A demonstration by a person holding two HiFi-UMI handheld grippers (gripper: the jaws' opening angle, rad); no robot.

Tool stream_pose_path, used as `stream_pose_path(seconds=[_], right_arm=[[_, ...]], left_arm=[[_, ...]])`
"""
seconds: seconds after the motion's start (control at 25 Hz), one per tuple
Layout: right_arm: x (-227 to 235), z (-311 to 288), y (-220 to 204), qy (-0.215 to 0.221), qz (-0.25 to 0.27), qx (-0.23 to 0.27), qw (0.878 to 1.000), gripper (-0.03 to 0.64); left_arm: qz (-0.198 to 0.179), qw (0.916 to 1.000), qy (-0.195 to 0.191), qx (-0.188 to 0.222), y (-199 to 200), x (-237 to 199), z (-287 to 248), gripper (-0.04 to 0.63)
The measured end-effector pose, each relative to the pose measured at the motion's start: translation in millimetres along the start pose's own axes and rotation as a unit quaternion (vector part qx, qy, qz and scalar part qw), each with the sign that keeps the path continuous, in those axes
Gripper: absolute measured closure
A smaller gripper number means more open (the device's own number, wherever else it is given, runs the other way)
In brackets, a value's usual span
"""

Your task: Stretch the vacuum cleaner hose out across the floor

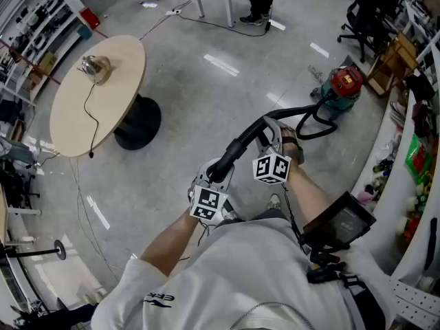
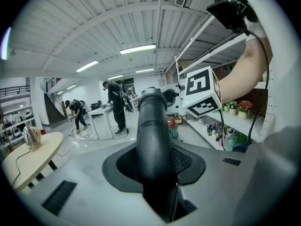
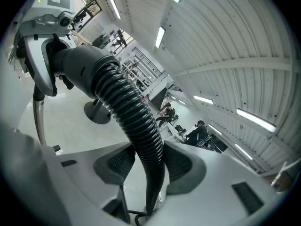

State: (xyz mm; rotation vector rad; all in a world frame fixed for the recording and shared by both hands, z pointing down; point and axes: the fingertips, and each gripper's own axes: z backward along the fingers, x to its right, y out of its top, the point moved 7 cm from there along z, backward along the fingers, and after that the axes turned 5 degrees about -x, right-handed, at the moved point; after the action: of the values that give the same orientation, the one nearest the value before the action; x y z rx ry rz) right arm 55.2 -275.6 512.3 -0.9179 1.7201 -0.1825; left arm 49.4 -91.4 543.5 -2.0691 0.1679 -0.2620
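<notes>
Fingers [image 2: 184, 160] of the left gripper [image 1: 214, 174] and right gripper [image 1: 273, 135] pinch tight. Beyond them a red vacuum cleaner [image 1: 344, 84] sits on the floor [image 1: 206, 95]. Its black hose [image 1: 242, 143] loops back between both pairs of fingers, the left pair on the smooth end.

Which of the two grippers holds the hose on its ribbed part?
The right gripper: its jaws clamp the ribbed hose. The left gripper holds the smooth end piece instead.
</notes>
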Motion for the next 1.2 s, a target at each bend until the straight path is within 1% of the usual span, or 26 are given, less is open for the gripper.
stream_pose_path(seconds=[0.24, 0.4, 0.64, 0.88, 1.04, 1.2], right_arm=[[-41.1, -1.6, 36.2, 0.007, 0.002, -0.003, 1.0, 0.428], [-59.2, -3.2, 56.9, 0.013, 0.005, 0.001, 1.0, 0.428], [-75.7, -8.2, 80.9, 0.028, 0.013, 0.016, 0.999, 0.428], [-83.3, -15.2, 87.8, 0.052, 0.021, 0.03, 0.998, 0.428], [-86.8, -22.8, 88.4, 0.067, 0.026, 0.041, 0.997, 0.428], [-88.3, -29.7, 87.7, 0.082, 0.028, 0.053, 0.995, 0.428]], left_arm=[[-0.005, 0.9999, 0.0, -0.009, -33.3, -26.5, 36.2, 0.474], [0.006, 0.9999, 0.005, -0.008, -48.7, -37.4, 53.9, 0.474], [0.019, 0.9994, 0.027, -0.014, -62.8, -49.3, 72.2, 0.474], [0.036, 0.9981, 0.047, -0.018, -68.1, -50.0, 76.7, 0.474], [0.054, 0.9962, 0.06, -0.034, -71.9, -48.6, 75.2, 0.474], [0.062, 0.9941, 0.078, -0.043, -72.4, -47.8, 72.2, 0.474]])
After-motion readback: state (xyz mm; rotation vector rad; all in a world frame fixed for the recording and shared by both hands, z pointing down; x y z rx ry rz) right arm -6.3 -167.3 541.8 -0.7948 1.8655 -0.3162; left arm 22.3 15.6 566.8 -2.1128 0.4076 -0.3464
